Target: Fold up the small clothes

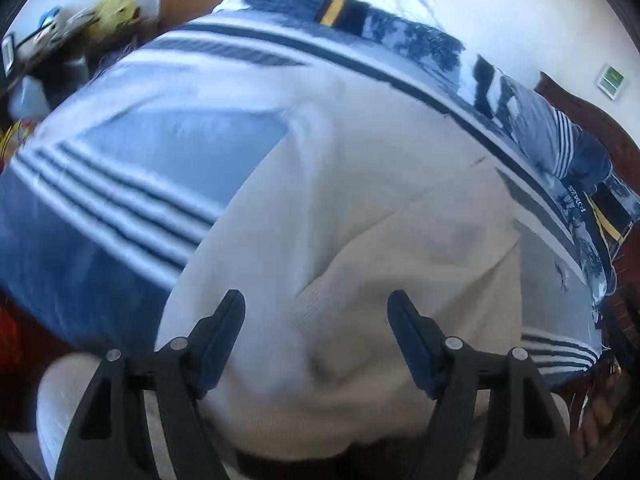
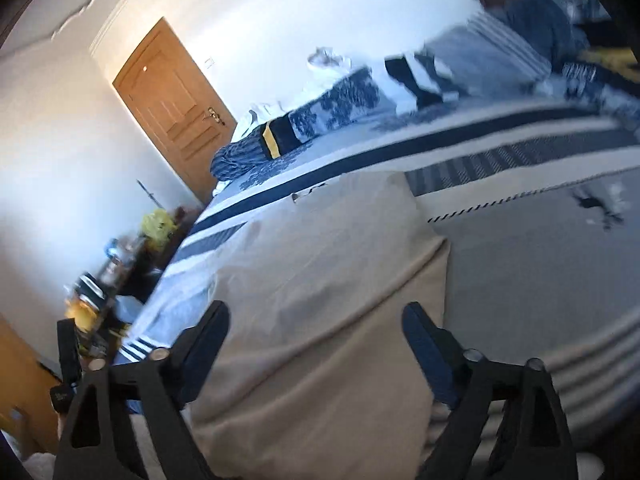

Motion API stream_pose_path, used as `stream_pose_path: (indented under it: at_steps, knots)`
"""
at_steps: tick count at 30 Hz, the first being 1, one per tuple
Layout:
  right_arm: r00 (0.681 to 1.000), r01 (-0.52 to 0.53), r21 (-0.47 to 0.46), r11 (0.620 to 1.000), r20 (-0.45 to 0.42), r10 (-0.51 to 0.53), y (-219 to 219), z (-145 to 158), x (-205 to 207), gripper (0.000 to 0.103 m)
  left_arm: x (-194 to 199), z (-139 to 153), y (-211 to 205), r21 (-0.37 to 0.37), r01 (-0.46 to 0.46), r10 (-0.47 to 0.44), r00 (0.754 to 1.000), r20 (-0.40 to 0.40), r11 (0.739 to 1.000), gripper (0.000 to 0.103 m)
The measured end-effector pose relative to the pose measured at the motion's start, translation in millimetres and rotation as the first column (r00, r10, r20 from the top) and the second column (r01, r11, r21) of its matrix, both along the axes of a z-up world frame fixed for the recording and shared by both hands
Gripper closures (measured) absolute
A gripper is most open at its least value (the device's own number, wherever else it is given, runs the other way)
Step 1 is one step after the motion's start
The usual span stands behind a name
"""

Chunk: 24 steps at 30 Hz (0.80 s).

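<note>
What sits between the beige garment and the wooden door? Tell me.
In the right wrist view, between the beige garment and the wooden door lies the striped bedspread, with a rumpled blue patterned blanket on it.

A home bedroom: striped bedspread [image 2: 520,240], pillows [image 2: 332,108], wooden door [image 2: 172,104].

The right gripper [image 2: 316,320] has its fingers [image 2: 208,336] wide apart, with nothing between them. Under them a beige cloth [image 2: 320,280] lies flat on the striped bed [image 2: 520,260]. At 10 o'clock stands a wooden door [image 2: 172,104]; at 12 o'clock a patterned blanket [image 2: 320,116] lies bunched.
</note>
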State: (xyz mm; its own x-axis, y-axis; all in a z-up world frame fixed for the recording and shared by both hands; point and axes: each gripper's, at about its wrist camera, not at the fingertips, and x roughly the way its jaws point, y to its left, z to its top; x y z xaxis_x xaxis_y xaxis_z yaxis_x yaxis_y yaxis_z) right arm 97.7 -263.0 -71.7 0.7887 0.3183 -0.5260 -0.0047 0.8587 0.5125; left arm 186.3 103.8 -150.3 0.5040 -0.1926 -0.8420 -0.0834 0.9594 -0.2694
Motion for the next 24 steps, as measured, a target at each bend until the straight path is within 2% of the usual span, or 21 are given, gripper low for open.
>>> stream_pose_path:
  at_steps: [3, 6, 10, 12, 14, 15, 17, 18, 20, 22, 24]
  knots:
    - [0.998, 0.050, -0.045, 0.998, 0.050, -0.048, 44.6, 13.4, -39.5, 0.002, -16.2, -10.0, 3.4, 0.015, 0.020, -0.020, 1.000, 0.021, 1.000, 0.030]
    - [0.999, -0.018, -0.074, 0.997, 0.028, 0.020, 78.2, 20.7, -46.1, 0.001, -30.1, -14.2, 3.5, 0.067, 0.043, -0.047, 0.997, 0.065, 0.997, 0.030]
    - [0.986, -0.144, -0.094, 0.985, -0.094, 0.135, 117.2, 20.9, -35.8, 0.001, -35.3, -22.2, 12.2, -0.036, 0.083, -0.082, 0.996, 0.034, 0.996, 0.030]
    - [0.976, -0.166, -0.101, 0.981, -0.160, 0.149, 131.2, 13.9, -25.3, 0.003, -26.5, -22.7, 14.8, -0.094, 0.081, -0.080, 0.997, 0.021, 0.992, 0.030]
    - [0.950, -0.219, -0.102, 0.970, -0.248, 0.188, 146.9, -2.2, -9.1, 0.015, -15.1, -23.3, 14.9, -0.129, 0.102, -0.103, 0.995, 0.001, 0.986, 0.030]
    - [0.940, -0.233, -0.100, 0.967, -0.279, 0.197, 152.1, -9.8, -2.4, 0.018, -8.0, -24.3, 13.9, -0.115, 0.110, -0.112, 0.994, -0.012, 0.987, 0.030]
    - [0.918, -0.242, -0.069, 0.968, -0.339, 0.206, 157.5, -32.0, 19.0, 0.031, 6.8, -33.7, 5.9, -0.034, 0.132, -0.133, 0.990, -0.045, 0.991, 0.031]
    - [0.909, -0.242, -0.045, 0.969, -0.360, 0.210, 159.0, -43.5, 28.1, 0.031, 12.1, -41.0, 2.8, -0.029, 0.148, -0.150, 0.987, -0.052, 0.989, 0.038]
    - [0.894, -0.220, 0.010, 0.975, -0.399, 0.205, 158.8, -65.6, 46.7, 0.035, 18.1, -58.4, 4.8, -0.107, 0.157, -0.162, 0.986, -0.043, 0.982, 0.044]
    - [0.865, -0.225, 0.086, 0.971, -0.440, 0.239, 163.3, -87.6, 61.5, 0.046, 23.2, -72.2, 11.8, -0.171, 0.124, -0.137, 0.988, -0.070, 0.977, 0.049]
    - [0.838, -0.244, 0.124, 0.962, -0.472, 0.273, 175.1, -104.7, 69.9, 0.047, 28.0, -74.5, 16.1, -0.197, 0.104, -0.122, 0.989, -0.082, 0.975, 0.055]
